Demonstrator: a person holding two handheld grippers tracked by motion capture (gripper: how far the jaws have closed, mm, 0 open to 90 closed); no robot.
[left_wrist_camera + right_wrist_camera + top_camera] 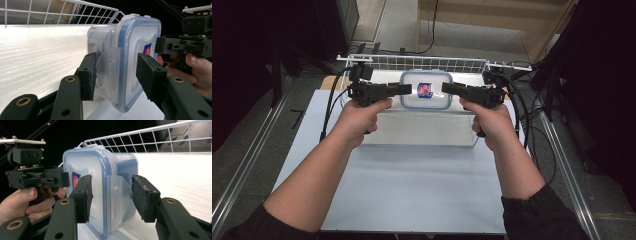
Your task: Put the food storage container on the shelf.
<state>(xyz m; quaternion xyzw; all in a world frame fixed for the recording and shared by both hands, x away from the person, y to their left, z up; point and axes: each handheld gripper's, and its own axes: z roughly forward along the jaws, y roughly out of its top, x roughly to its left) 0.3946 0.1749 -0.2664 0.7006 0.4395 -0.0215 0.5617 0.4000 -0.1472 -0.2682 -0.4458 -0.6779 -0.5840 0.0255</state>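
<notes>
A clear plastic container (426, 90) with a blue-rimmed lid and a red-and-blue label lies in a white bin. My left gripper (407, 89) is at its left side and my right gripper (446, 88) at its right side. In the left gripper view the container (132, 50) has its side latch flap (110, 67) between my open left gripper (116, 72) jaws; one pad touches the flap. In the right gripper view the container (95, 170) has its other flap (118, 192) inside my open right gripper (111, 195), with a gap on each side.
The translucent white bin (422, 130) sits under a white wire basket rim (412, 62) at the far end of a pale table (412, 190). Cables (329, 110) trail off both grippers. Metal rails run along both table sides.
</notes>
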